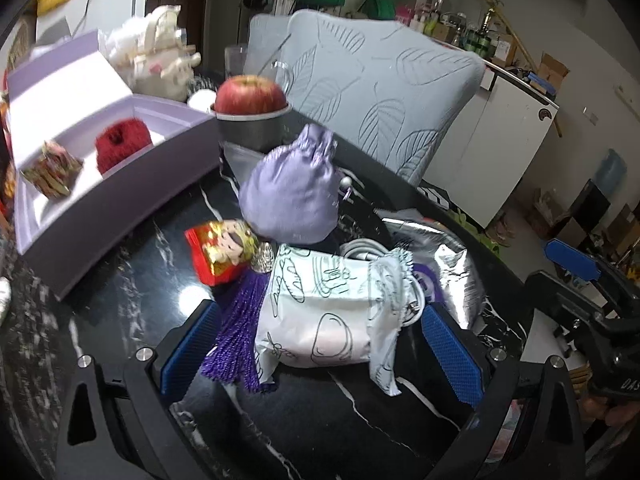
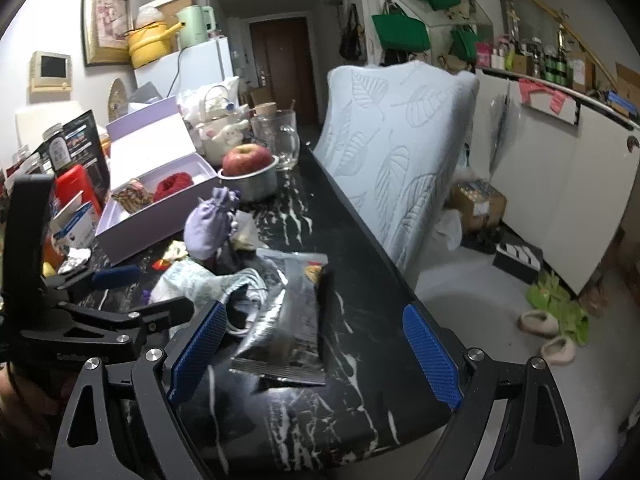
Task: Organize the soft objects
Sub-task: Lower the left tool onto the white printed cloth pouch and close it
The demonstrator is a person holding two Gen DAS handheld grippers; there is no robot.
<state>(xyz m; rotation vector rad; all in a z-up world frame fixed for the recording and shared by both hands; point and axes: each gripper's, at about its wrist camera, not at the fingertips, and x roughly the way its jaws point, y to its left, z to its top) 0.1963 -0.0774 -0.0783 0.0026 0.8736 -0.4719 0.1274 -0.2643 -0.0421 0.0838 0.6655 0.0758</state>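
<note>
Black marble table (image 1: 132, 300) — white printed pouch (image 1: 328, 308) between left gripper's (image 1: 320, 344) spread fingers.

The white cable (image 1: 362, 250) is mostly hidden under the printed drawstring pouch (image 1: 324, 312), which also covers part of the silver foil packet (image 1: 452, 264). The lavender box (image 1: 120, 184) is blurred, its left end cut off by the picture's edge. In the right wrist view the left claw (image 2: 116, 276) hides part of the cluttered worktop (image 2: 352, 320).

The pouch (image 1: 290, 192) stands behind the printed bag (image 1: 328, 312), the box (image 1: 120, 184) to their left.
</note>
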